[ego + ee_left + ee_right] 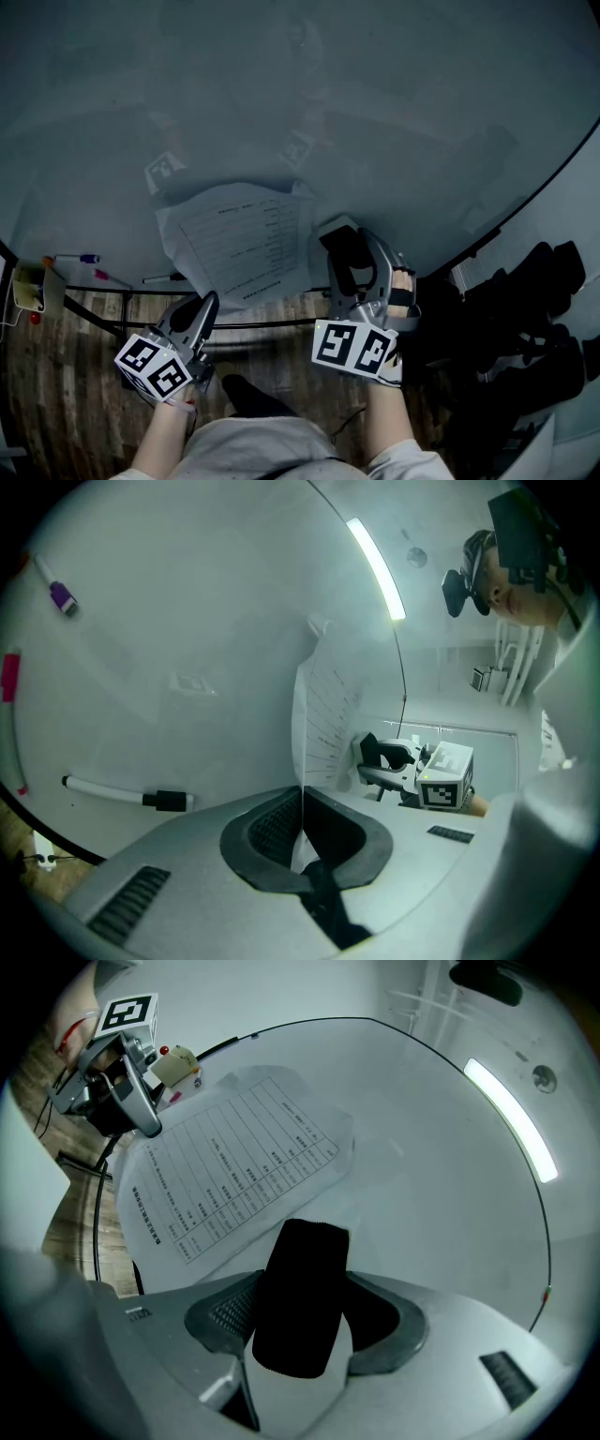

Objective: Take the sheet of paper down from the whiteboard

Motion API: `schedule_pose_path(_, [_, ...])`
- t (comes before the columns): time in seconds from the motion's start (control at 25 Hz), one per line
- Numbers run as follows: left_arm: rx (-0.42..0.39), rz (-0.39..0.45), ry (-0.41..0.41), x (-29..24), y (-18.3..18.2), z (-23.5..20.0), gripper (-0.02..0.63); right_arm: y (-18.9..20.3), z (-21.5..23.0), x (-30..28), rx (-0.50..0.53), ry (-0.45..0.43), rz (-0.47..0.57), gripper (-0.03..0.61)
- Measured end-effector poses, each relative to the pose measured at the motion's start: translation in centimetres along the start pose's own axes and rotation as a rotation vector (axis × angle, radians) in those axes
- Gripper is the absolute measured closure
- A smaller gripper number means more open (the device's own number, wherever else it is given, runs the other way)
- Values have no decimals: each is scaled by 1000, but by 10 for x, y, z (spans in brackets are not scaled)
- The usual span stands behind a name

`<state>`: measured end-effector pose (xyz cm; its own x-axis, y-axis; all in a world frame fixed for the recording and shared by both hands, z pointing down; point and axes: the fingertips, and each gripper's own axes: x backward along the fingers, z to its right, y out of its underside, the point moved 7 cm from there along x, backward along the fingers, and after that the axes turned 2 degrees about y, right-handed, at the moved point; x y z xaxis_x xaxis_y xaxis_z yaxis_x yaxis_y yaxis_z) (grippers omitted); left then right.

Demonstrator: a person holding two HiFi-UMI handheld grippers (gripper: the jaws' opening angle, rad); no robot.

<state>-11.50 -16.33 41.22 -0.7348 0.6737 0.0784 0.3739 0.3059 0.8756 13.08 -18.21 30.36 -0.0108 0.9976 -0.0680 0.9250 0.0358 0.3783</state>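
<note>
The sheet of paper [246, 242], printed with a table, lies crumpled against the whiteboard [281, 103]. My left gripper [207, 303] is at the sheet's lower left corner. In the left gripper view the paper [323, 714] stands off the board edge-on and runs down between the jaws of the left gripper [302, 806], which are shut on it. My right gripper [345, 242] is at the sheet's right edge. A black block [305, 1293] fills the gap between the jaws of the right gripper [307, 1302]. The sheet [234, 1171] spreads out beyond it.
Markers stick to the board at the left: a purple-capped one [80, 258], a pink one [108, 277] and a black-capped one [127, 794]. A yellow thing [28, 286] hangs at the board's left edge. Dark furniture [525, 309] stands at the right, on a wooden floor [66, 394].
</note>
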Motion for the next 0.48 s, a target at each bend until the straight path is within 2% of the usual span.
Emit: schedule_pose_path(0.48, [13,-1,6,0,-1,-1,598,1,0,-4,14,8,-14,305])
